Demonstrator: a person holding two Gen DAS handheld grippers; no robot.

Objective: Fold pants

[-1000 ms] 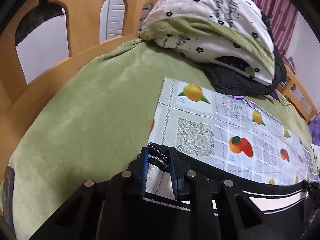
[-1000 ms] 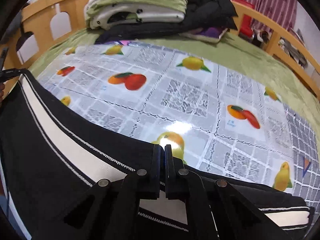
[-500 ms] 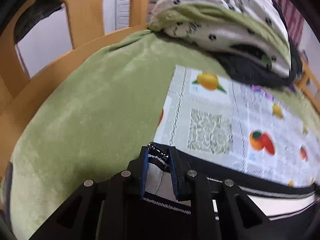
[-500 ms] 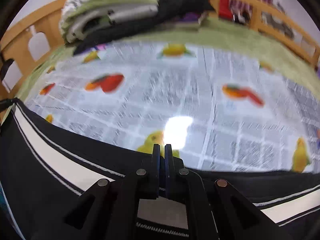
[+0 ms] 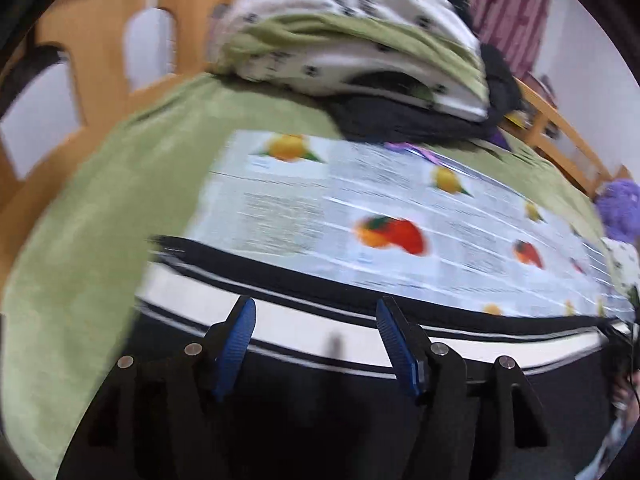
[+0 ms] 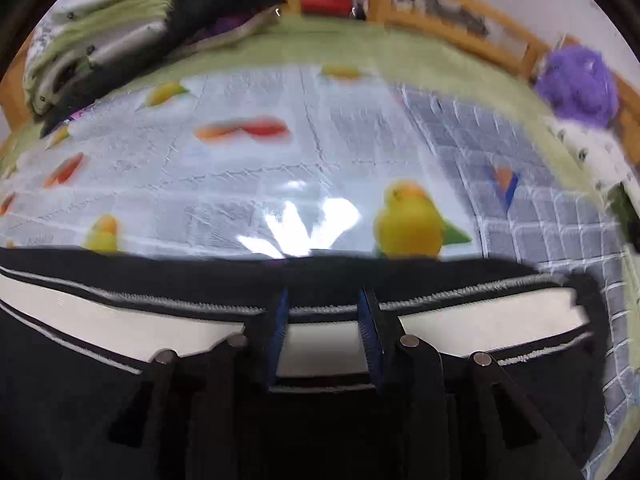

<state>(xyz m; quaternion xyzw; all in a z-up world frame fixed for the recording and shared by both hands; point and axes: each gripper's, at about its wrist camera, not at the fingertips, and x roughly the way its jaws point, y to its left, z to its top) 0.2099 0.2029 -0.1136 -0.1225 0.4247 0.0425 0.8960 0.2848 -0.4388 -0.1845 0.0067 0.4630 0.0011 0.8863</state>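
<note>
The black pants with a white side stripe lie flat across the near edge of a fruit-print mat; they also show in the right wrist view. My left gripper is open above the stripe, its blue pads wide apart and empty. My right gripper is open too, with the jaws parted over the white stripe near the pants' far edge. Both views are blurred by motion.
The mat lies on a green bedspread. A stack of folded bedding and dark clothes sits at the back. A wooden bed rail rings the bed. A purple plush lies at the right.
Both grippers have opened and let go of the pants, which now lie flat on the mat. Both cameras have shifted to the right.
</note>
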